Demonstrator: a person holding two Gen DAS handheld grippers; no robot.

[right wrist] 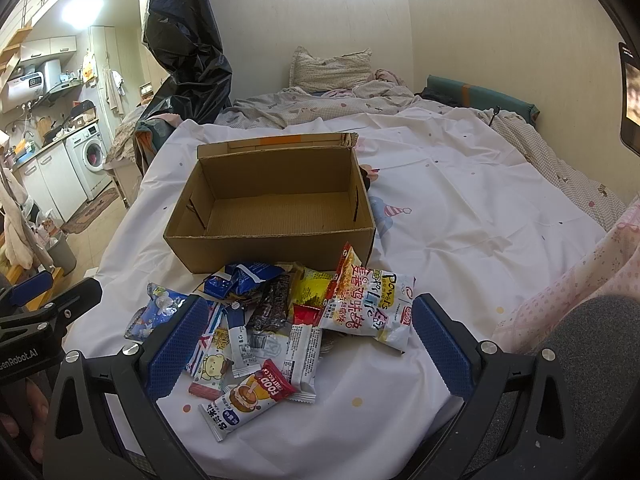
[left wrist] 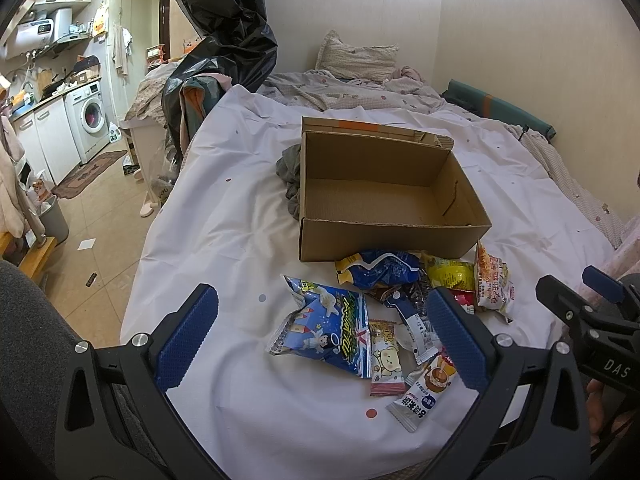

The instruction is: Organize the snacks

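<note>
1. While the cardboard box (left wrist: 384, 200) sits empty at the centre of the left wrist view, every snack lies loose on the white sheet (left wrist: 224, 240) just below its near wall, so the step in hand is judged to be the first pick.
2. The left gripper (left wrist: 320, 336) has its jaws spread wide and holds nothing; the blue star-printed bag (left wrist: 324, 330) lies between its fingers in the lower middle of that view.
3. The right gripper (right wrist: 316, 348) is likewise wide open and empty, framing the heap in the lower middle of its own view.
4. A good first choice is a packet on top: the white and orange chicken-flavour bag (right wrist: 368, 304) rests over its neighbours at centre right and looks free to lift.
5. Close on the flat body of a bag, not a crimped end, since foil likely slips.
6. The small FOOD packet (right wrist: 248, 400) lies lowest in the frame, partly over a clear wrapper; take it alone.
7. Carry each piece over the near wall, which stands close above the heap, and release low inside.
8. Work one gripper at a time; both crowd the same pile.
</note>
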